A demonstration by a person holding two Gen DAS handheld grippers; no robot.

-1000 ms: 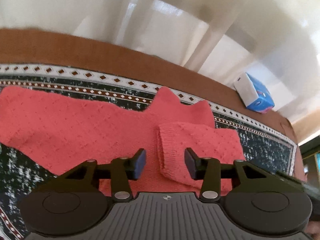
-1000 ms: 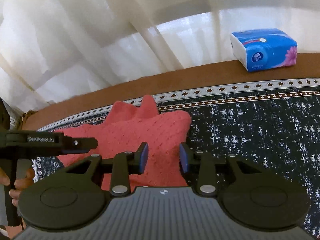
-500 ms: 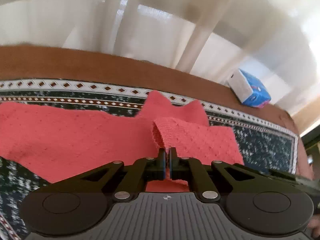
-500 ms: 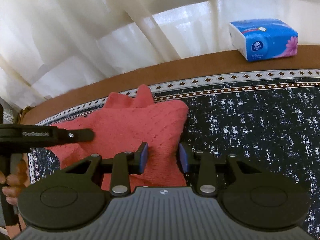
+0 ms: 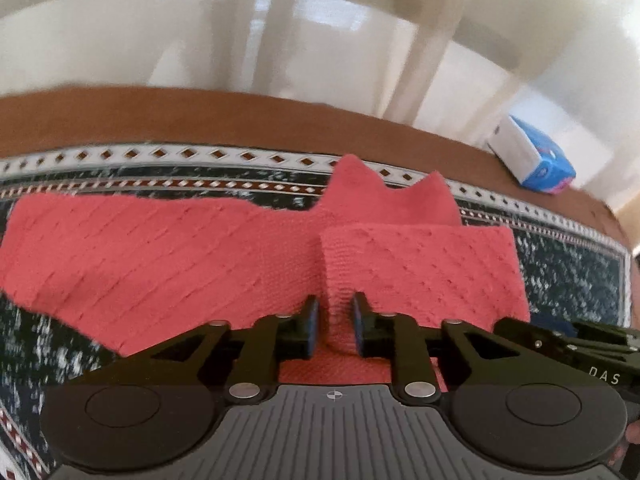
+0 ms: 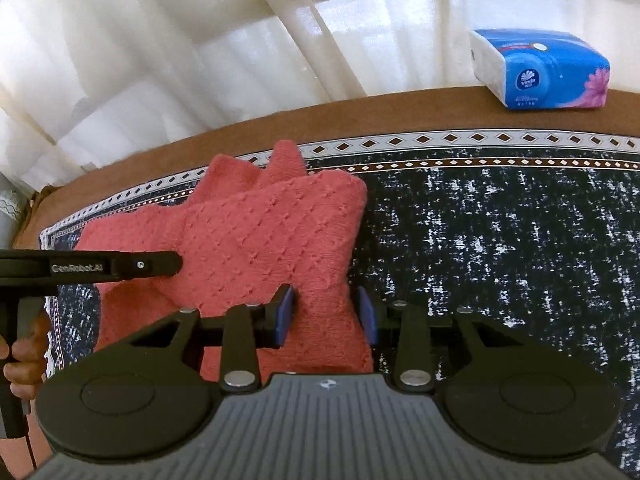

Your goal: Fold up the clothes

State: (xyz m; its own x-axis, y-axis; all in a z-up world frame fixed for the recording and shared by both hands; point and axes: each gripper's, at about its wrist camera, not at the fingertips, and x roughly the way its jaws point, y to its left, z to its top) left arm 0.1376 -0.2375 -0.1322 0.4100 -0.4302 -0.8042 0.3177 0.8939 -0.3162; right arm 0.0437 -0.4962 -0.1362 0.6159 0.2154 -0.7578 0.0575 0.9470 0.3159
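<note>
A coral-red knit garment (image 5: 168, 248) lies flat on the patterned cloth (image 6: 500, 240), its right part folded over. The left gripper (image 5: 334, 326) straddles the fold's edge, jaws parted; the right gripper (image 6: 326, 316), at the garment's 3 o'clock end, is released.

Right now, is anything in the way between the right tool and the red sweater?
Nothing visible. The right tool is open right over the red sweater. The tissue pack sits far off at the table edge.

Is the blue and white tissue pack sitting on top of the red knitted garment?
No, the blue and white tissue pack rests on the brown table edge, apart from the red knitted garment.
</note>
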